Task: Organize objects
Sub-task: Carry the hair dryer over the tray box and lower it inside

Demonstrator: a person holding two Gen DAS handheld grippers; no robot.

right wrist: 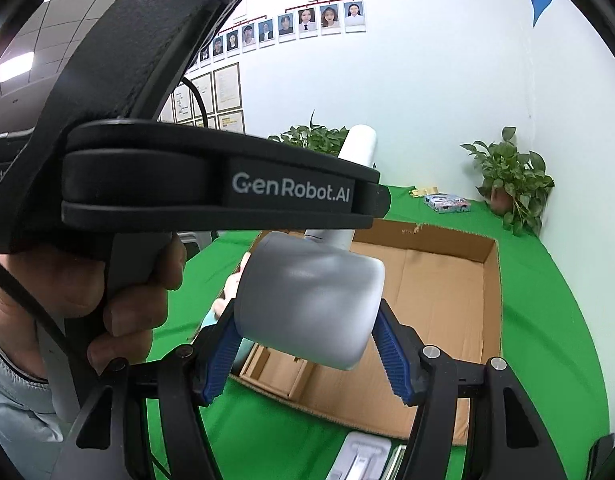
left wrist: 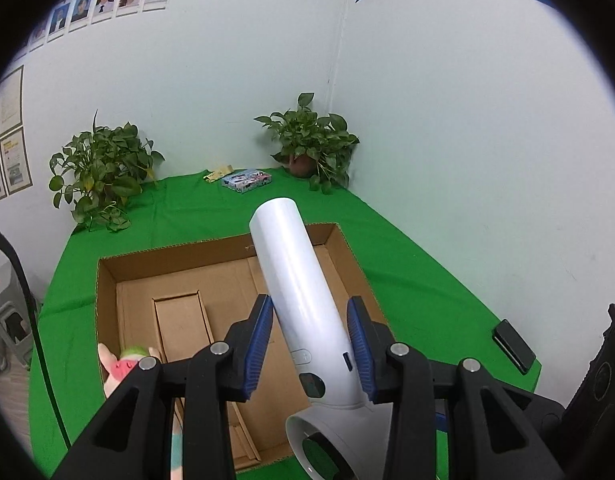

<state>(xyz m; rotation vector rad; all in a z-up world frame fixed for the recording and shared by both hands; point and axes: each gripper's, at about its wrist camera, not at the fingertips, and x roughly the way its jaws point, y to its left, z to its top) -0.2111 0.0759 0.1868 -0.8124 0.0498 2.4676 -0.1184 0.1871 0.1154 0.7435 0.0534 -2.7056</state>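
Left tool [left wrist: 309,344] is clamped on the handle of the white hair dryer [left wrist: 295,280]; right tool [right wrist: 307,344] pinches its grey barrel. Two-point hold prob. keeps it from swinging. Dryer hangs over the open cardboard box [left wrist: 107,276] at mid counter [left wrist: 427,280], w/ a plush toy [left wrist: 119,364] in the box's near left corner. Small carton [left wrist: 246,180] sits at the far edge.

The left gripper [left wrist: 309,344] holds a white hair dryer [left wrist: 303,300] by its handle above the open cardboard box [left wrist: 107,280], where a pink plush toy [left wrist: 119,364] lies at the box's near-left corner.
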